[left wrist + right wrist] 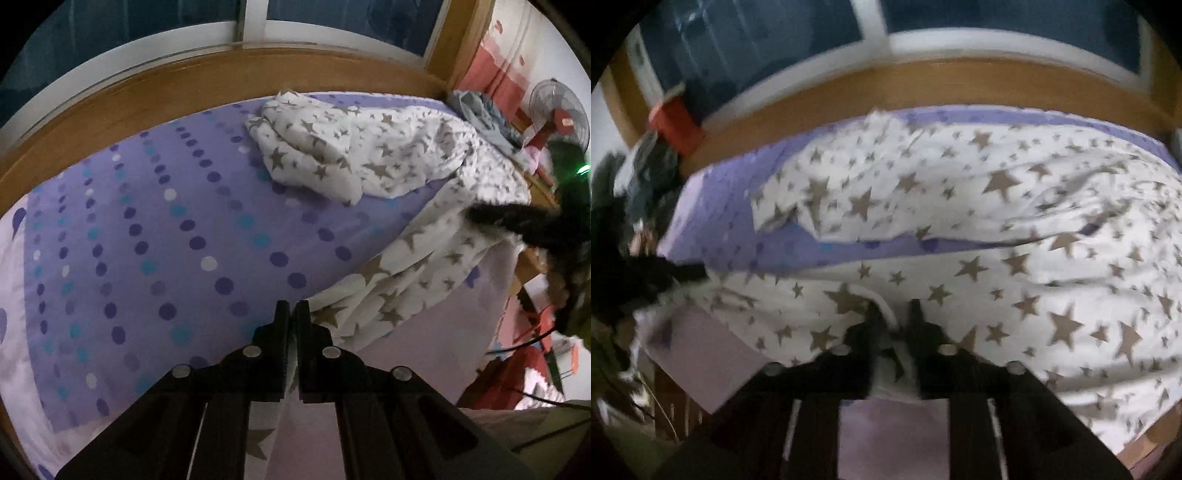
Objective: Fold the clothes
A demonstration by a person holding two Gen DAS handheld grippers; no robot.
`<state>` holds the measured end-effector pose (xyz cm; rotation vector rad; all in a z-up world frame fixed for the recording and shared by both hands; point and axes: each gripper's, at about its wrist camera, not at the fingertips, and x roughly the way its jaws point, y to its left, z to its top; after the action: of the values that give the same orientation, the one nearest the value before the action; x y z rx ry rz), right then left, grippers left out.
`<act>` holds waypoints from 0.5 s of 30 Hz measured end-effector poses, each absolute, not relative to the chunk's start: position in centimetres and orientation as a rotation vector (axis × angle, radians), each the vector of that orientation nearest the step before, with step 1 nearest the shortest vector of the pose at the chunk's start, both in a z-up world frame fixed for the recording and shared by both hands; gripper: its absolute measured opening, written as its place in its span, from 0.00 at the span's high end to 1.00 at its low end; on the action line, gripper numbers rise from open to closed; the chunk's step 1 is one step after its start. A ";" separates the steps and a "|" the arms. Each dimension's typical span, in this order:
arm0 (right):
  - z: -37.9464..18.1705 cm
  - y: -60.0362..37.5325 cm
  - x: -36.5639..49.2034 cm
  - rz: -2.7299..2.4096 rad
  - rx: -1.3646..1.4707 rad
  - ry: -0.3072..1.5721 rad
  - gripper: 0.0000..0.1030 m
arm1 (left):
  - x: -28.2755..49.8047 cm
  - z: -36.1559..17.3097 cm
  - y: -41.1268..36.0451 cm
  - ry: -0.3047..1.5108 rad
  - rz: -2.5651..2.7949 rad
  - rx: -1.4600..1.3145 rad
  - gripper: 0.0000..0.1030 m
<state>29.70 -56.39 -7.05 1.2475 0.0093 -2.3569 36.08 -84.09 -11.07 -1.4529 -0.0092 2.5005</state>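
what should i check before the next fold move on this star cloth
1. Left hand-held gripper shut on star cloth edge: ok.
2. Right hand-held gripper pressing the cloth: not ok, fingers apart with the cloth between them.
3. Cloth flat: not ok, bunched near the wooden ledge.
4. Dotted purple sheet bare for laying cloth: ok.
5. Cloth clear of the fan: cannot tell.
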 end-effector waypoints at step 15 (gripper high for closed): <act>-7.6 -59.2 36.7 -2.432 1.071 0.491 0.68 | 34.6 -11.8 -84.9 -0.075 2.487 -1.440 0.90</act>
<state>36.69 -59.17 -7.64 1.0707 0.4915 -2.4318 34.62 -84.85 -11.78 -1.4404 -0.0754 2.4866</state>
